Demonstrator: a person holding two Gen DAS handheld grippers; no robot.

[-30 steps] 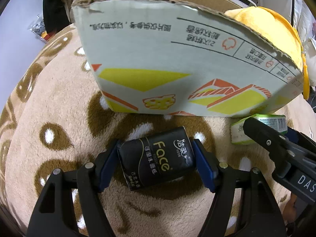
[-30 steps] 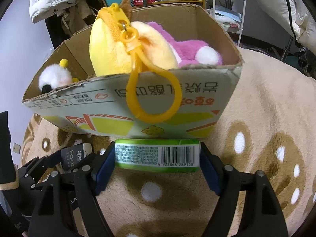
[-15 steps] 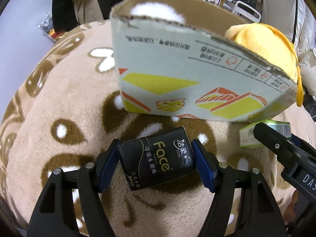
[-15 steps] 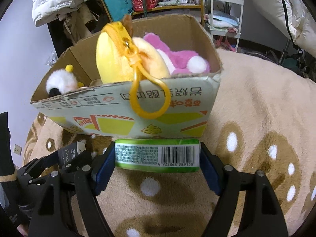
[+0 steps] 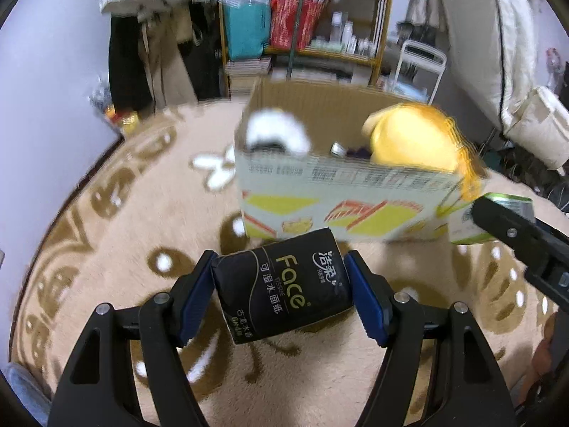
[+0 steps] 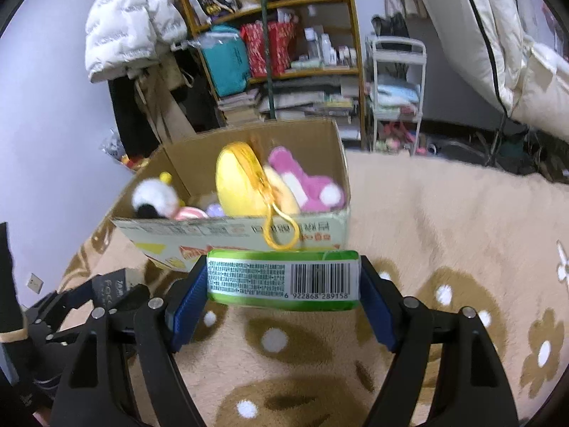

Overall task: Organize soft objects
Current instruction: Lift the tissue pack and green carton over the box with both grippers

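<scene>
Beige blanket (image 6: 444, 213), pink plush (image 6: 306, 185) only right view

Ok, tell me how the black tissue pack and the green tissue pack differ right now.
The black tissue pack has gold "Face" lettering toward the camera; the green tissue pack shows a white label with a barcode. The black one sits tilted in the left tongs; the green one lies level, lengthwise across the right tongs. Both are soft packs, gripped at their ends, held in front of the cardboard box over the beige blanket.
</scene>
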